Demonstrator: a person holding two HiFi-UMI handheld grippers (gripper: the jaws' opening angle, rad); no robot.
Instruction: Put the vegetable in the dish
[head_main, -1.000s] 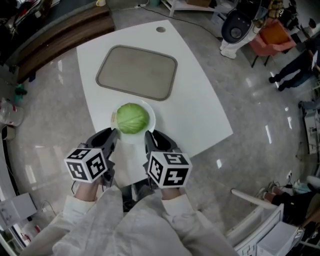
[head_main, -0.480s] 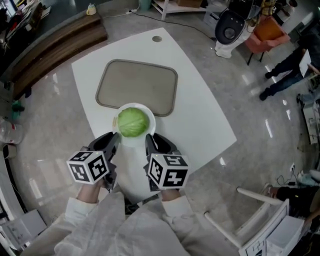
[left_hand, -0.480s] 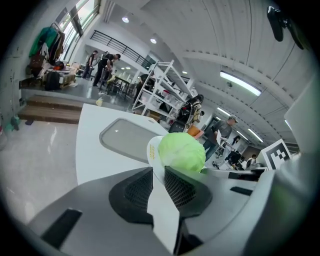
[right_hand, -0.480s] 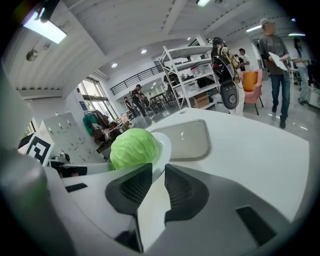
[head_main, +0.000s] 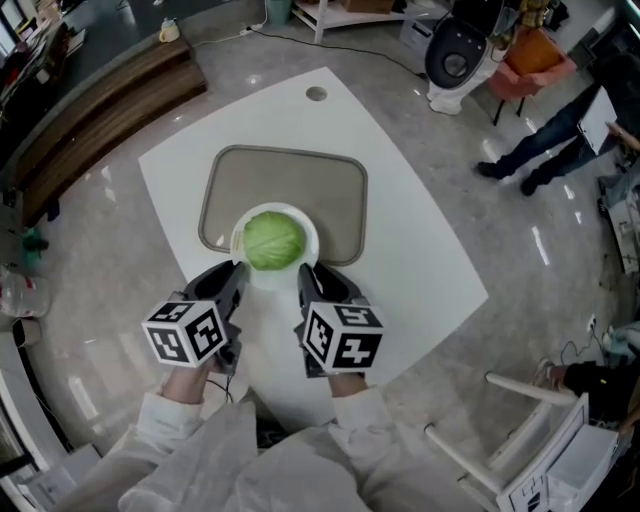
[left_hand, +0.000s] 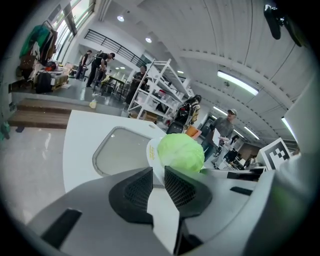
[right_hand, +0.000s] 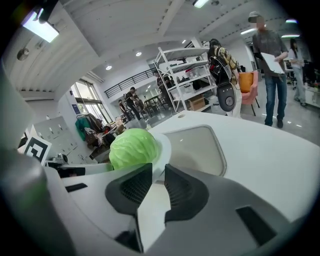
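free: tray (head_main: 300, 180) far half | blocked: dish (head_main: 312, 240) with cabbage (head_main: 273, 241) at near edge

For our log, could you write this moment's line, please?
left gripper: grips dish rim; right gripper: grips dish rim; cabbage: in dish

Pale green round cabbage head (head_main: 273, 241): whole, seated in the dish's centre. Round white dish (head_main: 311, 238): level, overlapping near edge of grey rectangular tray (head_main: 330, 195).

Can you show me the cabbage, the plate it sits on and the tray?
cabbage (head_main: 273, 241): head view, middle of the green head.
plate (head_main: 312, 245): head view, bare white rim right of the cabbage.
tray (head_main: 340, 200): head view, bare floor on its right side.
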